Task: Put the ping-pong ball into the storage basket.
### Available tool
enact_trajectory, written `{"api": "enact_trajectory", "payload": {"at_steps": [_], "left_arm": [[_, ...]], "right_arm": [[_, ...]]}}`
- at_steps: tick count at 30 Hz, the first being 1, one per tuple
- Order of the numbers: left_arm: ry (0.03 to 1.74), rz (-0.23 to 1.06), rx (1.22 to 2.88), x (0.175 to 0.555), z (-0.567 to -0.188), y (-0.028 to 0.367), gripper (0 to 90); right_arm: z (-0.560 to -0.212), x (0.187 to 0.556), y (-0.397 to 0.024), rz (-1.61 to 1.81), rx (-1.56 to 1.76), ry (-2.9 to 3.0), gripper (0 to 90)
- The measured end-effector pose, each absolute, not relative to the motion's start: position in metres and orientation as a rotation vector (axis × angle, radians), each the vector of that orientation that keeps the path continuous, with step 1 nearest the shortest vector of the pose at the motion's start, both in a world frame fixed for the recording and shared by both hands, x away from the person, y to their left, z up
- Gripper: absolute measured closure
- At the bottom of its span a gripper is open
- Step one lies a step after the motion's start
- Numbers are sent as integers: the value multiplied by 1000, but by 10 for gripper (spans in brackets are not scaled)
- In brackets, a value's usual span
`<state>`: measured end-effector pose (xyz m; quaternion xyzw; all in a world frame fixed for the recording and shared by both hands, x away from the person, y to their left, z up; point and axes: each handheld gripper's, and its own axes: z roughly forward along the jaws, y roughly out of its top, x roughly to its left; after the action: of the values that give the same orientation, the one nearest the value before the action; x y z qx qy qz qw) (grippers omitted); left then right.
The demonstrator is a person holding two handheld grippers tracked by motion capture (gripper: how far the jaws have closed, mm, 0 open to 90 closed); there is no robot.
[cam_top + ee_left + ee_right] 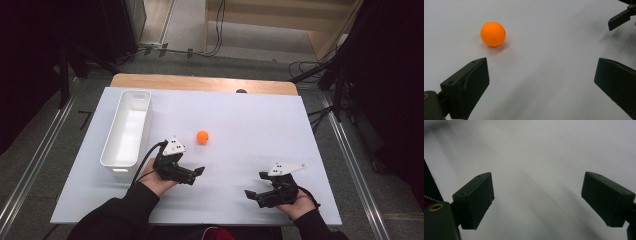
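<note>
My left gripper (192, 175) hangs low over the table (250, 125) with its jaws spread wide; they grasp nothing and touch nothing. In the left gripper view the ball (493, 34) lies ahead of the jaws, beyond the left one and a little outside the gap, near but apart from it. From above, the ball (202, 136) sits just past the tip of my left gripper, on its far side. It is round, so it has no long axis and points no way that I can tell.

My right gripper (255, 187) is likewise released, its jaws wide over bare table, well apart from the ball. The bin (126, 129) stands beyond my left hand (156, 179).
</note>
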<state>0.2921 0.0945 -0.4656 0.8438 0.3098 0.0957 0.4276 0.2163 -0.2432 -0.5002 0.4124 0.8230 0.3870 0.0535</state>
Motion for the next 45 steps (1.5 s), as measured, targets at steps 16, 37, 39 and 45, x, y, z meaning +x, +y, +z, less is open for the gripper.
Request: {"api": "enact_trajectory", "payload": {"at_steps": [16,37,39,45], "left_arm": [[790,245,2113,307,-466,86,2],[779,256,2119,323,-461,72,2],[780,258,2122,324,-461,71,3],[784,265,2119,330,-462,68,2]], "right_arm": [[-500,216,-244,1174,1253,2496,98],[-500,216,-244,1175,1254,2496,98],[-499,216,-244,1174,1253,2496,97],[-499,216,-245,1172,1250,2497,97]]}}
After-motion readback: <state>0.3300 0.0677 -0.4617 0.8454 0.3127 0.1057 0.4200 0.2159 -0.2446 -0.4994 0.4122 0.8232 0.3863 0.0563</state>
